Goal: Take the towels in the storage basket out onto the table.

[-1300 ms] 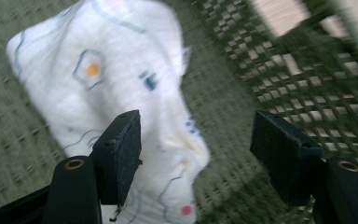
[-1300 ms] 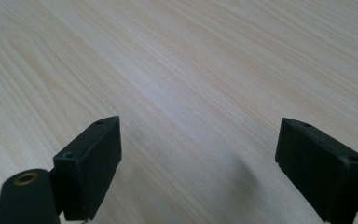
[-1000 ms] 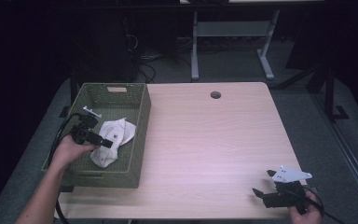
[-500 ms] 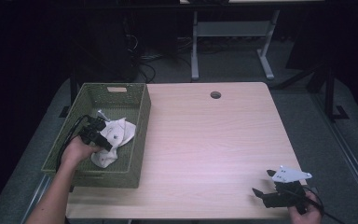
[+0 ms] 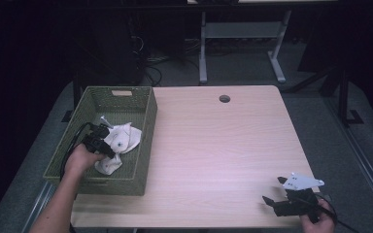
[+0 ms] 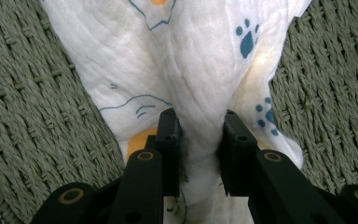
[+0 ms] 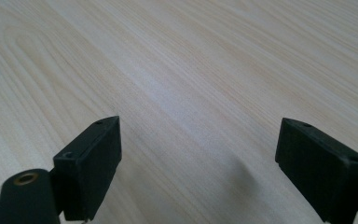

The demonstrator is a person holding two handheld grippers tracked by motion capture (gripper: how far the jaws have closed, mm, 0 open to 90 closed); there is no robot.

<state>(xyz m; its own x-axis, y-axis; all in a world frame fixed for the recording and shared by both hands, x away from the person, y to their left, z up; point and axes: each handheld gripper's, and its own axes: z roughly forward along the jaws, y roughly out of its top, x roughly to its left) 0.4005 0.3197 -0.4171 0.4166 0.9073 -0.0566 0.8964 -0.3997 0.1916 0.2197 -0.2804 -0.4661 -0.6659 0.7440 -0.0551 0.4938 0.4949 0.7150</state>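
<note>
In basket (image 5: 145, 121), L gripper (image 6: 199, 135) just closed, pinching cloth (image 6: 186, 60)

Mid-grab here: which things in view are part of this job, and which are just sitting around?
In the job:
- white cloth with blue paw prints, a fold pinched in the left gripper, whose jaws have just been closing
- green woven basket holding it

Just there:
- right gripper, open, idle on the table
- table's cable hole

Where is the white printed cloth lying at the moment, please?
In the high view the white cloth lies inside the green woven basket at the table's left side, a fold pinched in the left gripper.
</note>
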